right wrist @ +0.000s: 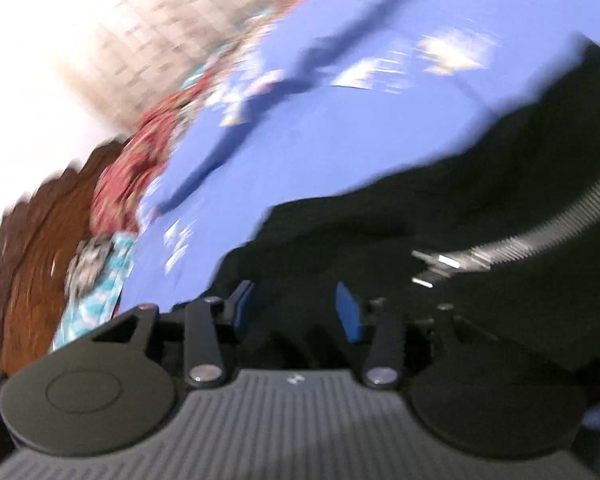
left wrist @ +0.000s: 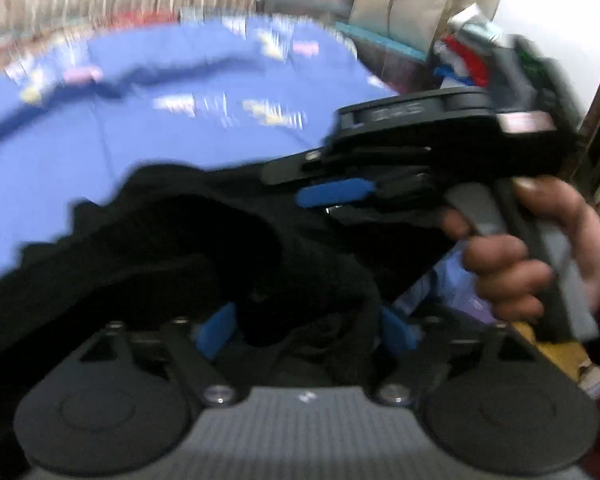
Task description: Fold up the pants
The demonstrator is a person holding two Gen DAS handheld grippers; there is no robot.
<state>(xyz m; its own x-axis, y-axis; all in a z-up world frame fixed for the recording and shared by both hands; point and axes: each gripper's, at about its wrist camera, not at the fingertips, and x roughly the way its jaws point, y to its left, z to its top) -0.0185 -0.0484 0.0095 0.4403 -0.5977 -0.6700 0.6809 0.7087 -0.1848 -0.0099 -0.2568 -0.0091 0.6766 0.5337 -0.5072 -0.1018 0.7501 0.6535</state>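
Observation:
Black pants [left wrist: 172,240] are bunched and lifted above a blue bedsheet [left wrist: 160,140]. My left gripper [left wrist: 304,326] has its blue pads closed on a thick bunch of the black cloth. My right gripper [left wrist: 332,194] shows in the left wrist view at the right, held by a hand, also clamped on the pants. In the right wrist view the right gripper [right wrist: 296,308] holds black cloth [right wrist: 420,208] between its blue pads [right wrist: 350,314]. Both views are motion-blurred.
The blue sheet [right wrist: 340,132] has pale printed patches and a dark wrinkle. A red patterned blanket [right wrist: 128,168] and brown cloth [right wrist: 40,248] lie at its edge. Clutter of clothes [left wrist: 472,56] stands at the right. The left gripper's ribbed grey body [right wrist: 560,228] is close by.

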